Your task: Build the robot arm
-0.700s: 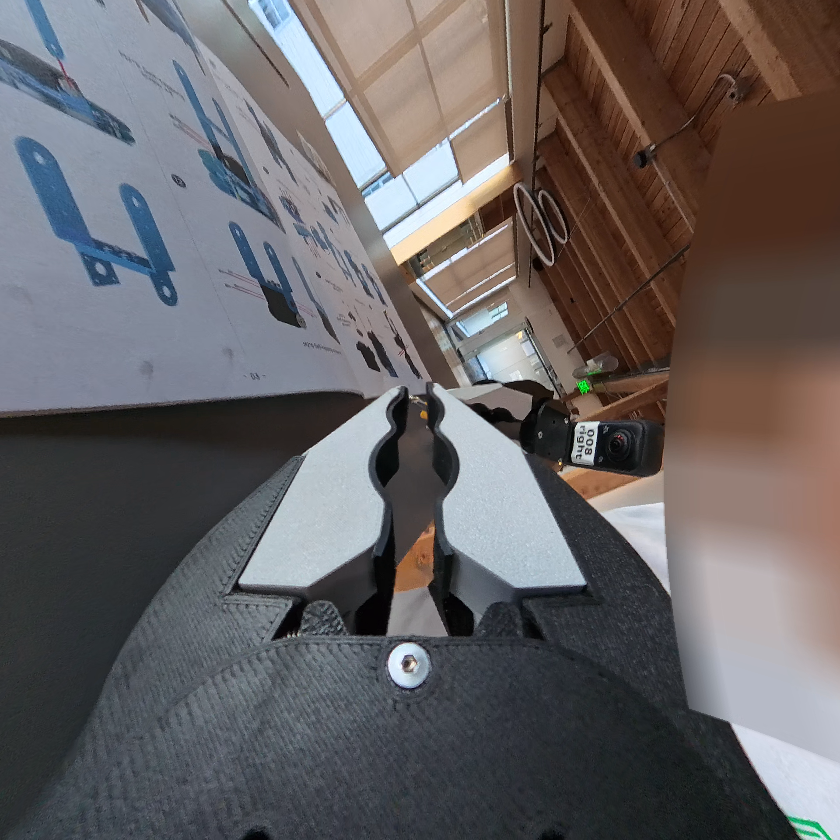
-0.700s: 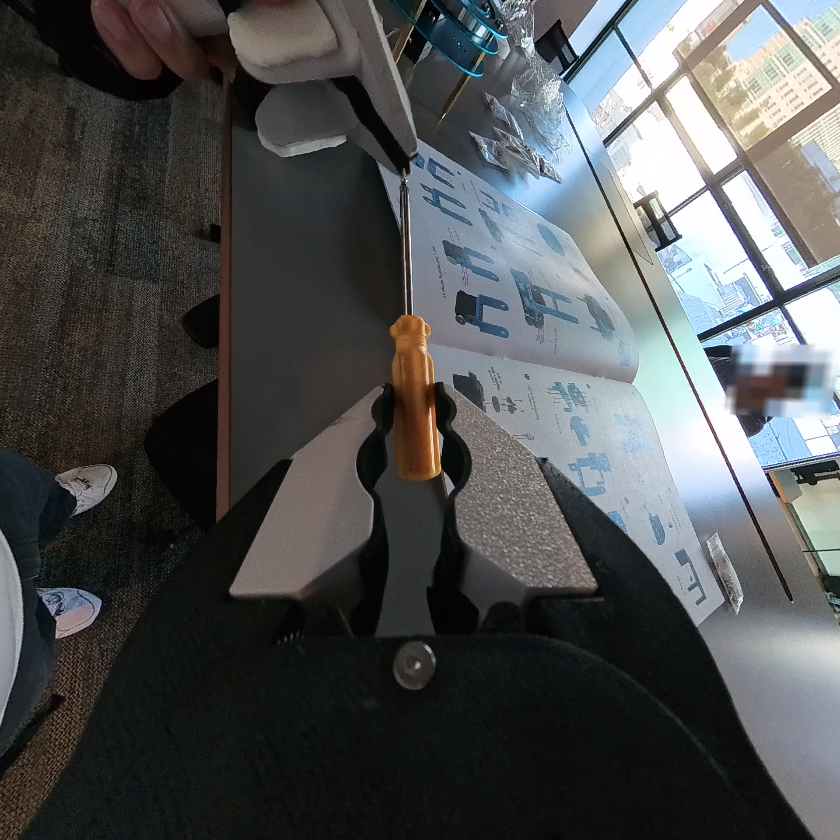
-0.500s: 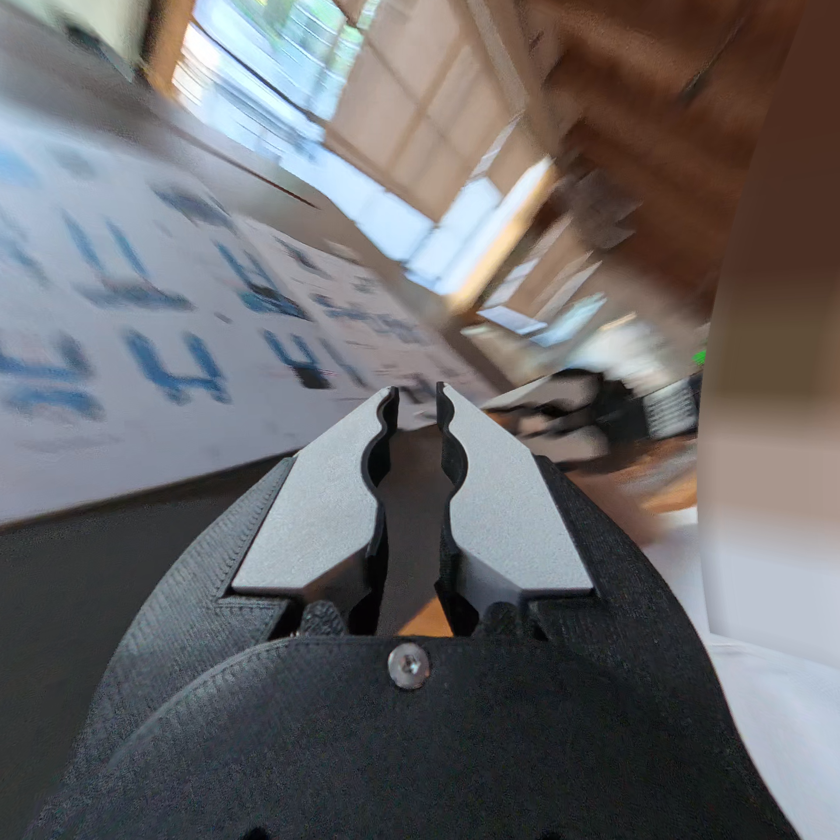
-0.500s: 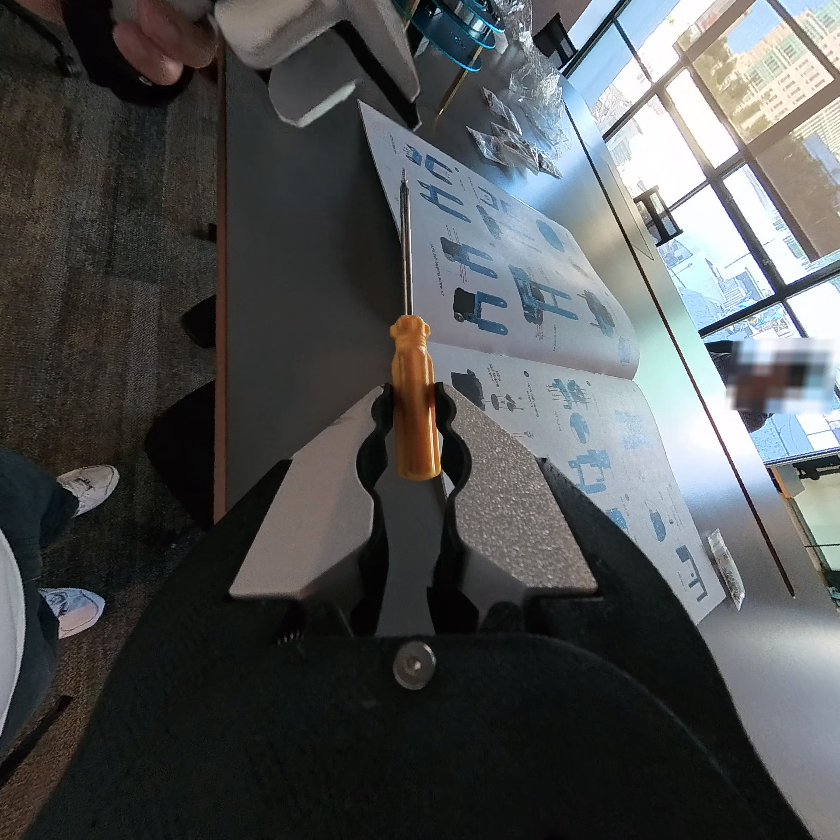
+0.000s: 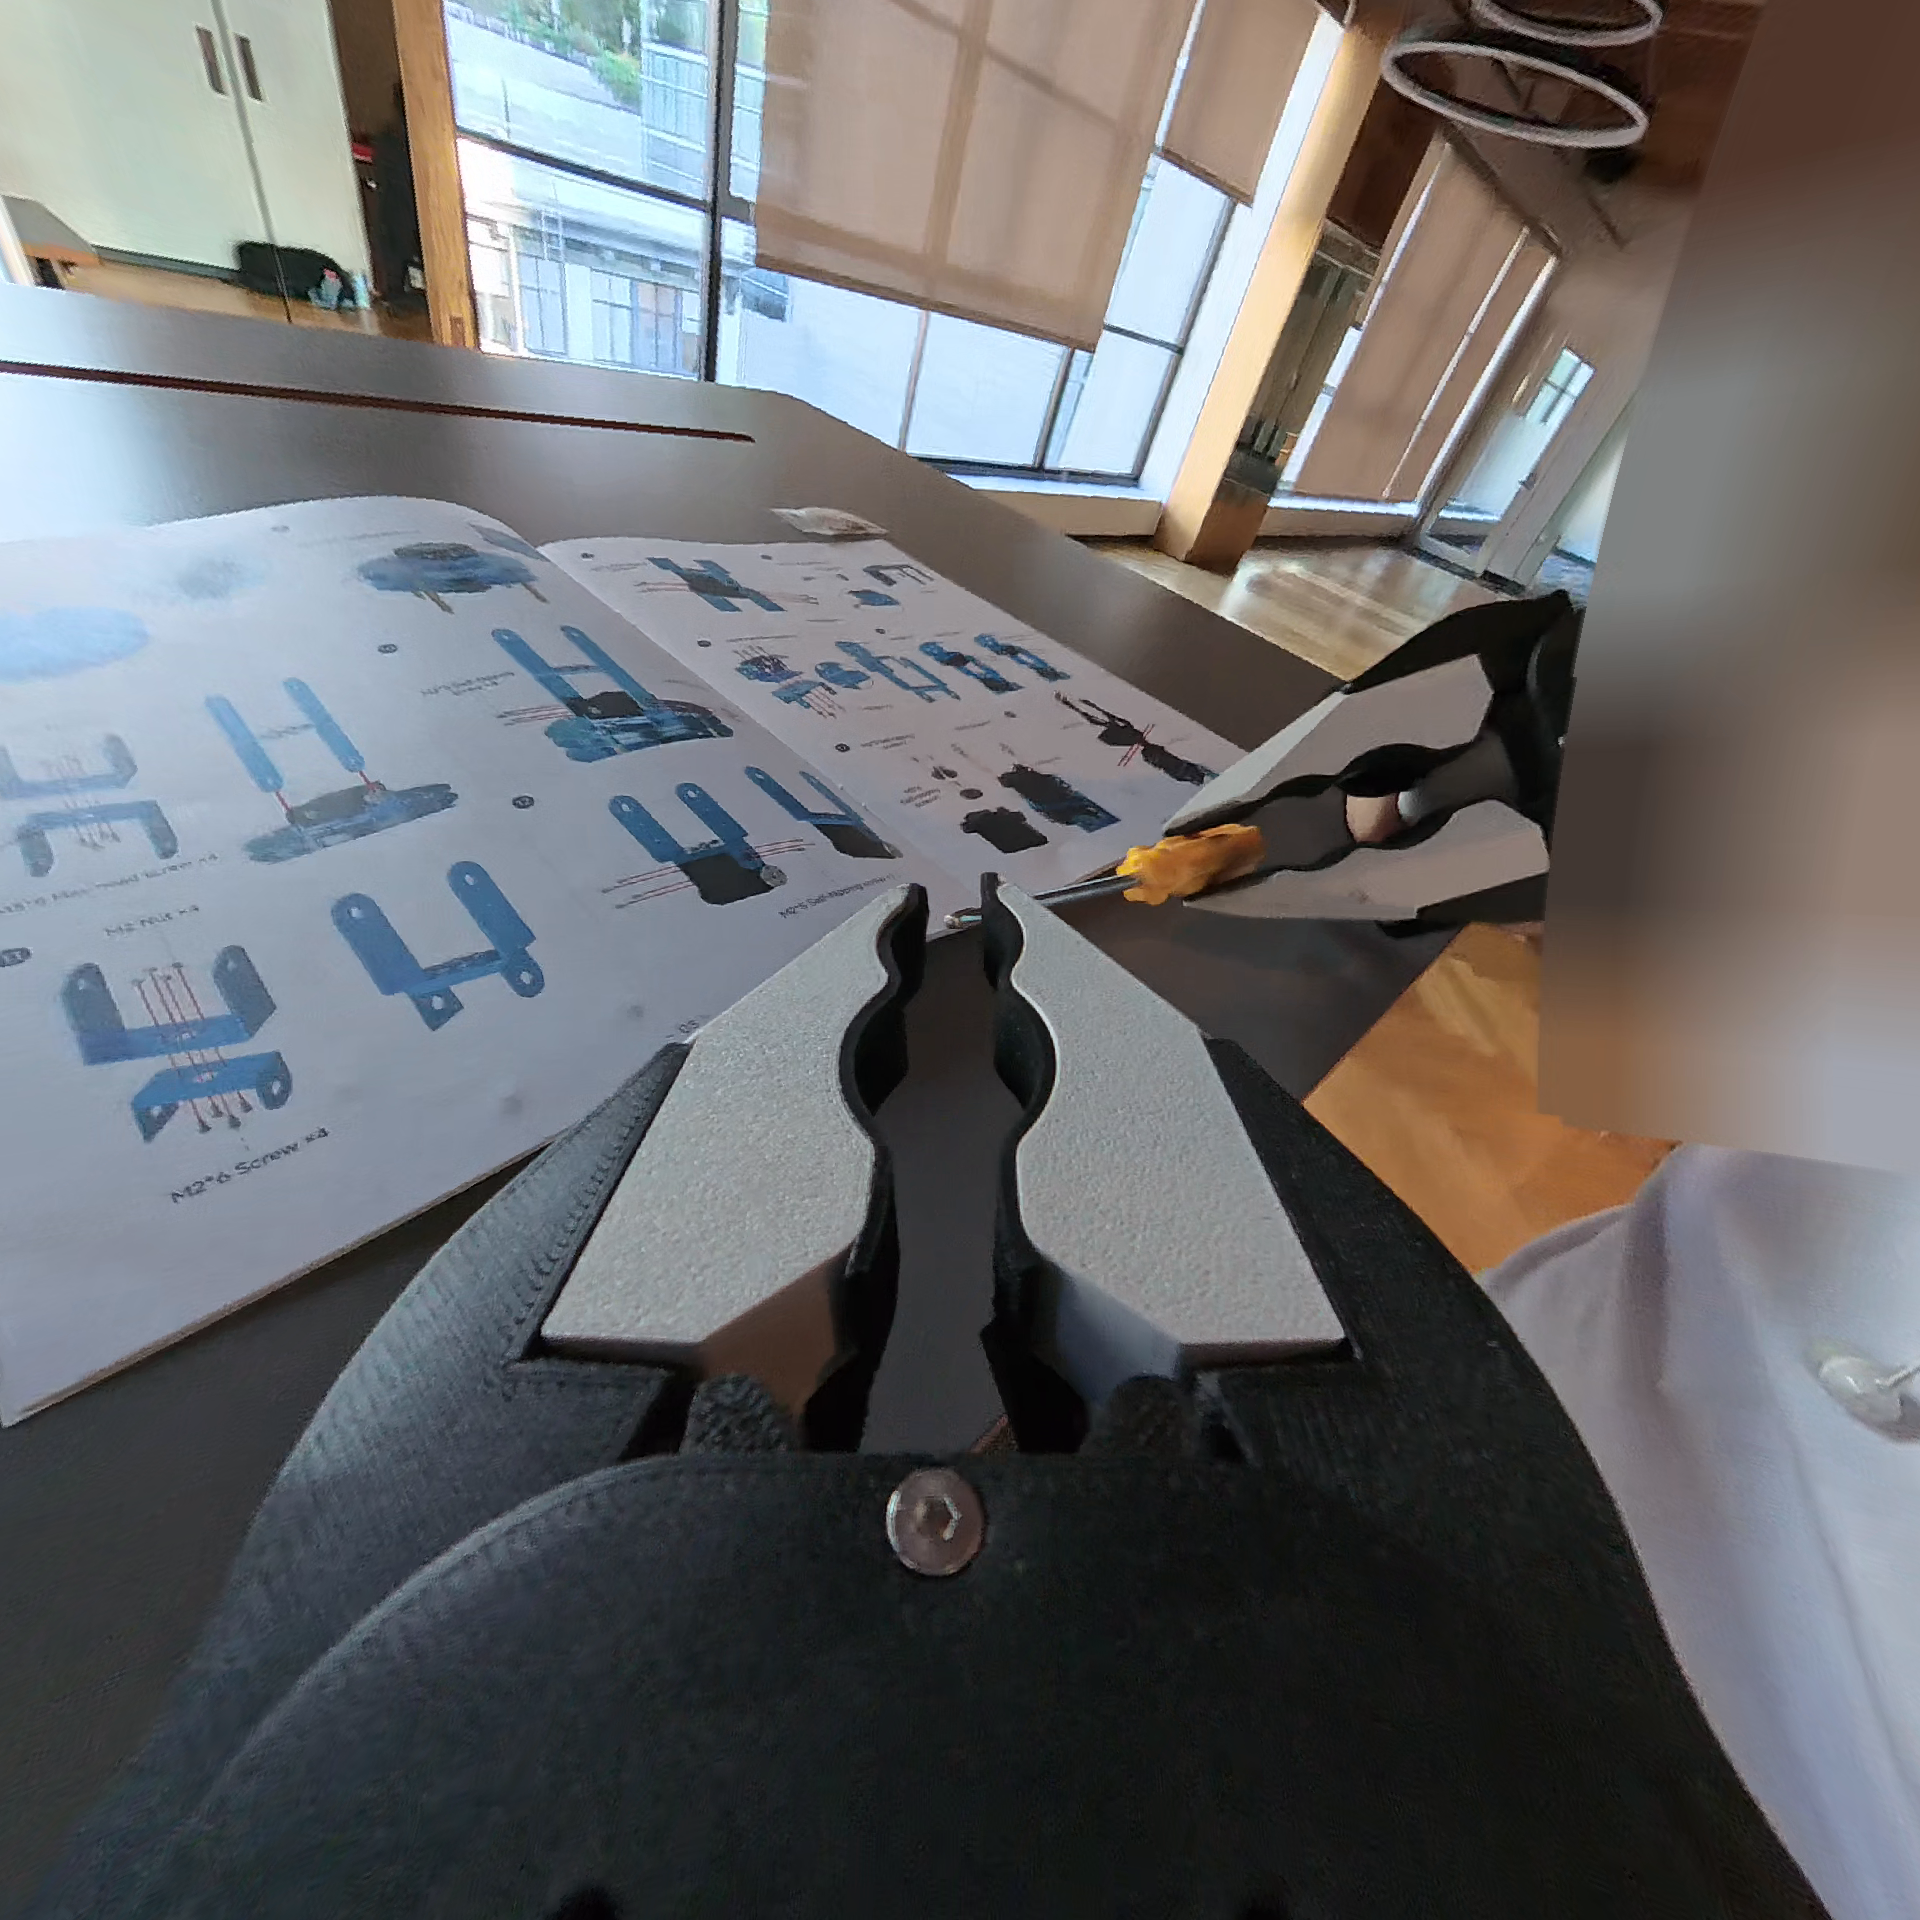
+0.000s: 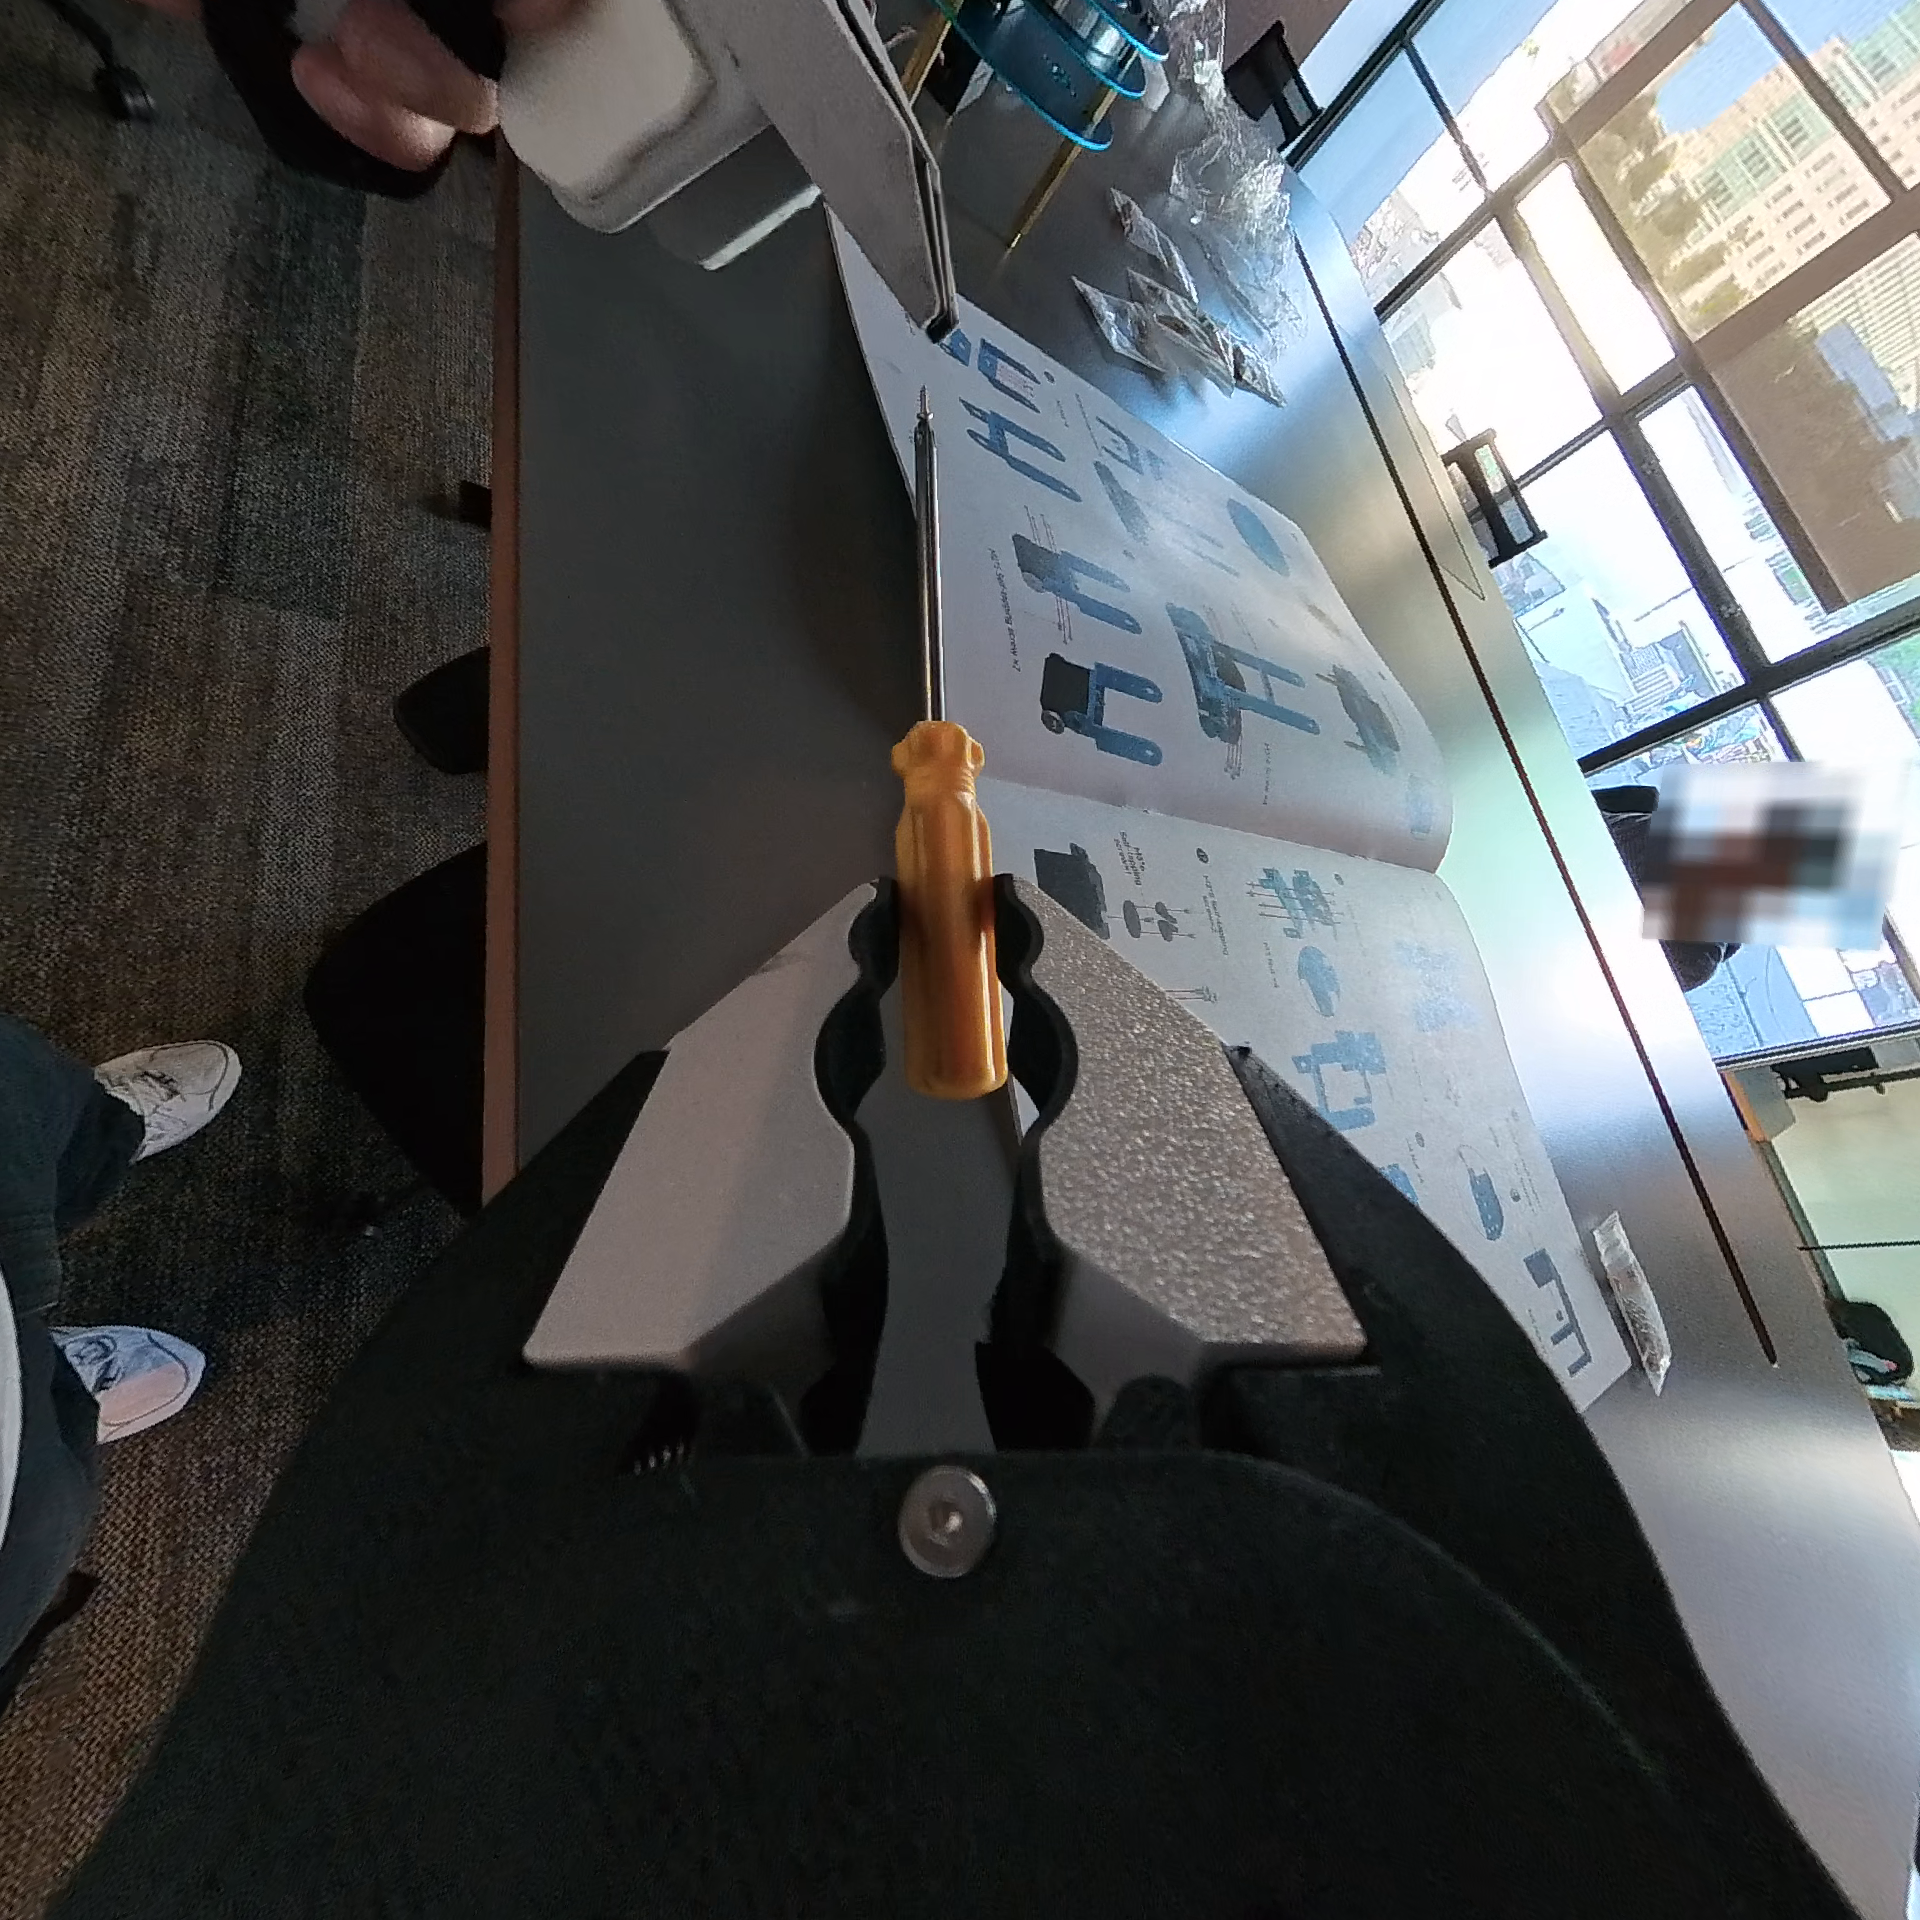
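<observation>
My right gripper (image 6: pixel 945 914) is shut on the orange handle of a small screwdriver (image 6: pixel 948 935). The thin metal shaft points forward over the near edge of an open instruction booklet (image 6: pixel 1195 675) on a dark table (image 6: pixel 675 623). My left gripper (image 5: pixel 953 902) has its jaws a narrow gap apart, with nothing seen between them. It hovers just beyond the screwdriver tip and does not touch it. It shows in the right wrist view (image 6: pixel 935 322), held by a hand (image 6: pixel 395 94). The left wrist view also shows the right gripper (image 5: pixel 1179 873), the screwdriver (image 5: pixel 1195 860) and the booklet (image 5: pixel 416 831).
Small clear plastic bags (image 6: pixel 1184 301) and blue see-through discs (image 6: pixel 1049 62) lie at the far end of the table. Another small bag (image 6: pixel 1631 1309) lies beside the booklet. The table edge runs along the left, with dark chairs (image 6: pixel 405 997) and a person's shoes (image 6: pixel 166 1091) on the carpet.
My left gripper has drawn back from the screwdriver tip, where it was closed in, and has swung level over the booklet. The right gripper and screwdriver have stayed still.
</observation>
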`<state>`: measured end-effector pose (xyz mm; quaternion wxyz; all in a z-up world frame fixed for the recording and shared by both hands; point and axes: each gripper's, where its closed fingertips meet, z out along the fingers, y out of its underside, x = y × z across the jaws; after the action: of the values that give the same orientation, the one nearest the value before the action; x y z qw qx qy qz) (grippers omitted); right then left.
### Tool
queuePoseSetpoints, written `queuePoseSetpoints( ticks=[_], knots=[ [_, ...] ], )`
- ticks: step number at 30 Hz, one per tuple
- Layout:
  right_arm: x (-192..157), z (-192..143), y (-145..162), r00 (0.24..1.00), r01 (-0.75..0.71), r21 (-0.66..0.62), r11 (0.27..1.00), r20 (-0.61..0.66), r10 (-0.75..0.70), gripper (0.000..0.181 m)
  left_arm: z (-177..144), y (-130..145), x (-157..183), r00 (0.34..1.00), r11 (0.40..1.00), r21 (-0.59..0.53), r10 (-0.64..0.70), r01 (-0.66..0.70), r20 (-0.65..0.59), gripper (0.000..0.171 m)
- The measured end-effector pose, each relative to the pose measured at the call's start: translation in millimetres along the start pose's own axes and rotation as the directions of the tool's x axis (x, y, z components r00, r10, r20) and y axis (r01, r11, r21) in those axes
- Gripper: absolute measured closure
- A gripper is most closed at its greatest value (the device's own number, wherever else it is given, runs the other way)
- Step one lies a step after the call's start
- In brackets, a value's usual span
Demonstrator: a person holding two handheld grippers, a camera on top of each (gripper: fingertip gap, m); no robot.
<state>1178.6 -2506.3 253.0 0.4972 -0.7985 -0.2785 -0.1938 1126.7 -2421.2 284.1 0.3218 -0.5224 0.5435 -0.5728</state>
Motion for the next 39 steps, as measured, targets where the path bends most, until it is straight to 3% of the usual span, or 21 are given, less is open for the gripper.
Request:
queuePoseSetpoints(
  ticks=[4,23,27,30,35,39],
  knots=[
    [-0.3,-0.1,-0.6,1.000,0.005,0.004,1.000,-0.001,-0.005,0.165,3.8,5.6,-1.6,1.000,0.999,-0.032,0.013,-0.012,0.014,0.159],
    [-0.2,-0.2,-2.4,1.000,0.004,0.015,1.000,0.001,-0.004,0.165,6.0,8.1,-0.7,0.999,0.999,-0.028,-0.036,0.035,-0.024,0.171],
    [0.3,-0.6,-2.3,1.000,0.002,0.017,1.000,-0.002,-0.002,0.164,-3.3,-2.8,1.2,0.997,0.999,0.034,-0.030,0.033,-0.065,0.168],
    [0.8,-1.1,-2.7,1.000,0.000,0.021,1.000,-0.003,0.000,0.164,-12.9,-8.2,8.5,0.991,0.995,0.069,0.081,-0.074,-0.103,0.161],
    [-0.8,-0.4,-3.9,1.000,0.000,0.032,0.999,0.010,0.000,0.165,-7.0,15.3,0.2,0.944,0.939,-0.103,0.331,-0.329,-0.003,0.161],
    [-3.5,0.6,-3.6,1.000,0.018,0.027,0.999,0.016,-0.019,0.164,-7.5,11.3,5.7,0.939,0.934,-0.097,0.341,-0.345,-0.049,0.167]
  ],
)
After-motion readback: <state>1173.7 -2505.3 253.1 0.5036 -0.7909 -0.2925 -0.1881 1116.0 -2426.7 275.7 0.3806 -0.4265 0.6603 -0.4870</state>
